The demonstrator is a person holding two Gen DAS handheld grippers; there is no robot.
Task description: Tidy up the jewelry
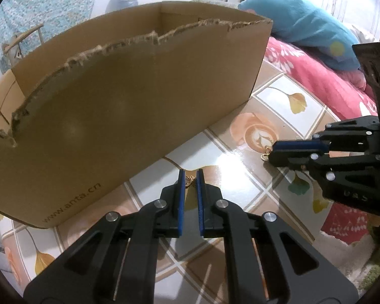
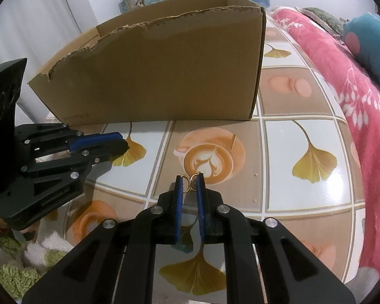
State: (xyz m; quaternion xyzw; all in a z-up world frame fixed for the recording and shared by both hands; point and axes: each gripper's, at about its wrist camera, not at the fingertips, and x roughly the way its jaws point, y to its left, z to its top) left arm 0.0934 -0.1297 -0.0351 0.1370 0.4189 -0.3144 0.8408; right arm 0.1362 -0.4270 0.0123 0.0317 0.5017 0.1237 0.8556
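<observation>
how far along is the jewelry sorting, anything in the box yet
Done: can't tell; the torn brown cardboard box hides its inside. In hand: the left claw holds a small gold butterfly-shaped charm, and the right claw holds gold wire hooks. Left: both pieces hang above the glossy printed tablecloth, outside the box.

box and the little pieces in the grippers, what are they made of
Box: plain brown corrugated cardboard, matte, with a ragged torn top edge. Butterfly charm in the left gripper and rings in the right gripper: thin gold-coloured, shiny, probably metal.
</observation>
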